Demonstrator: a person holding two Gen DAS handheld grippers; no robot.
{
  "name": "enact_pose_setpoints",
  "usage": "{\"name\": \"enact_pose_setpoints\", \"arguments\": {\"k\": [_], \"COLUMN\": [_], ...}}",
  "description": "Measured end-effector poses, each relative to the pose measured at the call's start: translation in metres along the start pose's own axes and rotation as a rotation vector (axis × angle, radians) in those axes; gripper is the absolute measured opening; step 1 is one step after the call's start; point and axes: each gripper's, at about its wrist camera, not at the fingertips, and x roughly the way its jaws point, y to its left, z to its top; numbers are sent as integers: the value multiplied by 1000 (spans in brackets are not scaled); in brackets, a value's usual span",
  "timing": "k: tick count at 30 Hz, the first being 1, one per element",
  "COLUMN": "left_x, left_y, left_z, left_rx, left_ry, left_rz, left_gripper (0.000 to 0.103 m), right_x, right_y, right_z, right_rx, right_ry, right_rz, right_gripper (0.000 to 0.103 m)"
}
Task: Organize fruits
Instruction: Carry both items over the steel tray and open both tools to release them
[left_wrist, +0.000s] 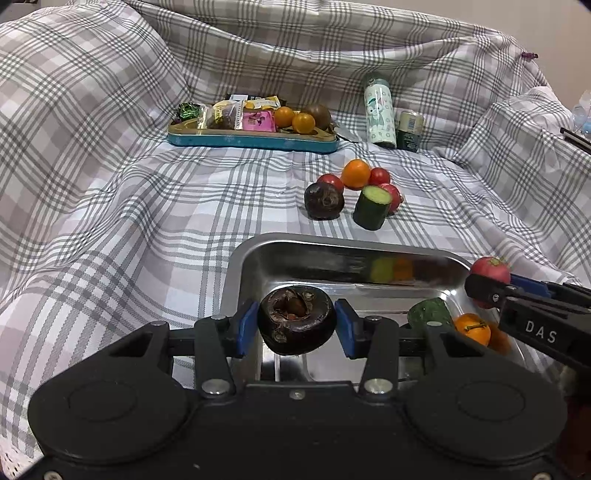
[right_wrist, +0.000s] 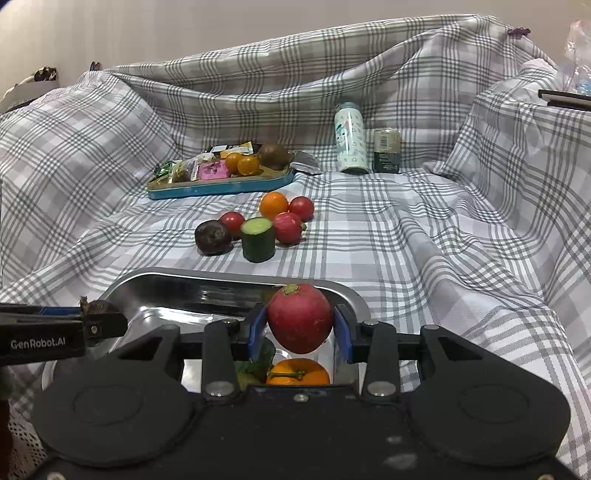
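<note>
My left gripper (left_wrist: 297, 322) is shut on a dark brown round fruit (left_wrist: 297, 334), held over the left part of a steel tray (left_wrist: 236, 273). My right gripper (right_wrist: 300, 326) is shut on a red round fruit (right_wrist: 300, 317) above the same steel tray (right_wrist: 207, 275). In the tray lie an orange fruit (right_wrist: 297, 373) and a green piece (left_wrist: 430, 314). From the left wrist view the right gripper (left_wrist: 487, 288) shows at the tray's right rim. On the cloth beyond the tray sits a pile: a dark fruit (left_wrist: 324, 201), an orange (left_wrist: 355, 173), a cucumber piece (left_wrist: 371, 208) and red tomatoes.
A blue tin tray (left_wrist: 251, 142) with snack packets, two small oranges and a brown fruit stands at the back. A patterned bottle (left_wrist: 379, 110) and a small can (left_wrist: 410, 131) stand to its right. Checked cloth rises in folds on all sides.
</note>
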Motion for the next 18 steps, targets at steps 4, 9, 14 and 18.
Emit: {"name": "enact_pose_setpoints", "arguments": {"k": [4,9,14,18], "left_x": [2,0,1,-1], "left_y": [1,2,0,-1], "left_z": [1,1,1,1], "left_rx": [-10,-20,-11,-5], "left_ry": [15,10,16,6], "left_rz": [-13,-24,-25,-25], "left_gripper": [52,53,53,53], "right_x": [0,2,2,2], "right_y": [1,-1,0,-1], "right_z": [0,0,0,1], "right_rx": [-10,0,-5,4], "right_ry": [1,10,16,14], "right_rz": [4,4,5,6], "right_gripper": [41,41,41,41]}}
